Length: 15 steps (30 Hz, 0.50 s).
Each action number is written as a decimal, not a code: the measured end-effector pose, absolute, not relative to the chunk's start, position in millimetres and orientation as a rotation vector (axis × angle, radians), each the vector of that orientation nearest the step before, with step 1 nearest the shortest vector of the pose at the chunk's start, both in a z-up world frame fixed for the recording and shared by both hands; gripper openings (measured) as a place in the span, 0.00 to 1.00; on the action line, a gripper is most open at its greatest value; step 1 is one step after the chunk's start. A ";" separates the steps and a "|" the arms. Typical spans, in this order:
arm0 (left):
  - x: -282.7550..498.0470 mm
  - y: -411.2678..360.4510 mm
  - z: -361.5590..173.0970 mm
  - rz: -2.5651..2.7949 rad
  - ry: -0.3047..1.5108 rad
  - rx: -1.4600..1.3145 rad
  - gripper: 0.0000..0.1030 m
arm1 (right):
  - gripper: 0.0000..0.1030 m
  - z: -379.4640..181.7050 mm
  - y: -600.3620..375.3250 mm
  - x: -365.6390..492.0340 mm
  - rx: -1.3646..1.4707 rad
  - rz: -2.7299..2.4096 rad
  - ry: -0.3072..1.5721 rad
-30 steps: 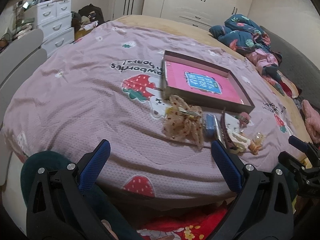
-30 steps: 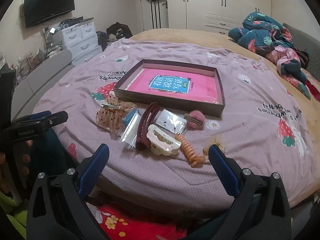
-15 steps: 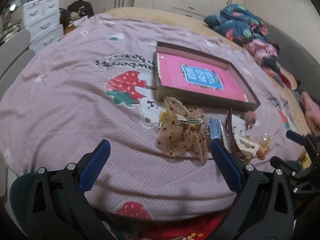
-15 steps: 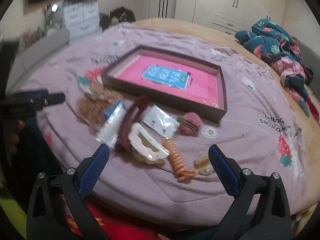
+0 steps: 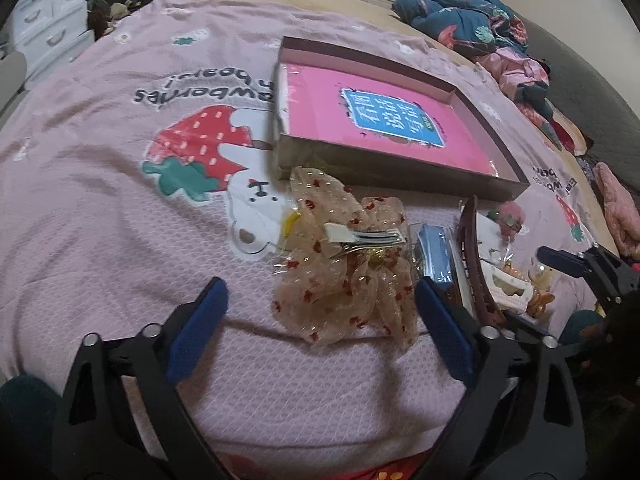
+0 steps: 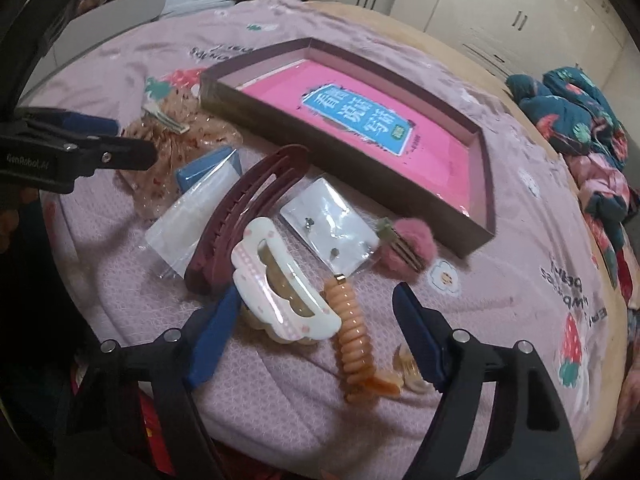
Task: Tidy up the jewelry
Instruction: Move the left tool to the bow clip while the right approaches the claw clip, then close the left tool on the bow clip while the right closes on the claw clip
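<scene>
A brown shallow box (image 5: 400, 182) with a pink book in it lies on the pink bedspread. In front of it sits a sheer dotted bow clip (image 5: 344, 268). My left gripper (image 5: 320, 316) hovers just short of the bow, jaws closing, with only the bow's near edge between the fingertips. In the right wrist view, a white claw clip (image 6: 280, 292) and an orange spiral hair tie (image 6: 354, 336) lie between the fingers of my right gripper (image 6: 316, 324). Its jaws are closing and do not press on either. A maroon claw clip (image 6: 248, 208) lies beside the white one.
An earring card in a clear bag (image 6: 328, 224), a pink pompom clip (image 6: 404, 248), a blue packet (image 6: 204, 172) and an amber clip (image 6: 408, 368) lie near the box (image 6: 360, 184). Crumpled clothes (image 5: 480, 20) sit far right. The bed's edge is just below both grippers.
Both grippers came down and closer to the pile of hair accessories. Each pair of jaws has narrowed a little. The items have not moved.
</scene>
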State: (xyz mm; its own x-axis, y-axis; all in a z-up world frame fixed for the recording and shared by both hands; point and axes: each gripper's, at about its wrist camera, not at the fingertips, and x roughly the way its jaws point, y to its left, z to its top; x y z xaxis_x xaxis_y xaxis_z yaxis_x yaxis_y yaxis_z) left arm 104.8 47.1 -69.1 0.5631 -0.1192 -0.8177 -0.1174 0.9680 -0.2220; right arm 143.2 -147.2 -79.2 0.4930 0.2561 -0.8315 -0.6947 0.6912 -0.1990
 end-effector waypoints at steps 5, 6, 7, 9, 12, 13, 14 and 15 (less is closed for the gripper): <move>111.9 44.2 -71.5 -0.046 0.971 -0.279 0.59 | 0.62 -82.1 -140.8 148.5 -0.569 0.667 0.883; 113.0 43.7 -71.4 -0.054 0.967 -0.279 0.55 | 0.60 -82.1 -140.0 149.3 -0.564 0.677 0.887; 113.6 43.3 -71.5 -0.069 0.961 -0.283 0.49 | 0.56 -82.4 -138.8 149.9 -0.559 0.688 0.891; 114.6 42.8 -71.4 -0.081 0.955 -0.288 0.39 | 0.48 -83.9 -135.8 151.0 -0.548 0.717 0.904; 112.6 45.9 -70.5 -0.103 0.941 -0.307 0.24 | 0.42 -84.6 -131.9 148.3 -0.550 0.722 0.898; 112.4 47.1 -69.7 -0.108 0.938 -0.312 0.20 | 0.41 -83.8 -131.9 148.2 -0.541 0.725 0.895; 110.9 49.1 -68.5 -0.106 0.934 -0.318 0.18 | 0.40 -82.6 -133.1 148.6 -0.525 0.728 0.896; 109.5 51.5 -67.2 -0.103 0.928 -0.322 0.16 | 0.40 -81.5 -134.8 149.3 -0.508 0.729 0.898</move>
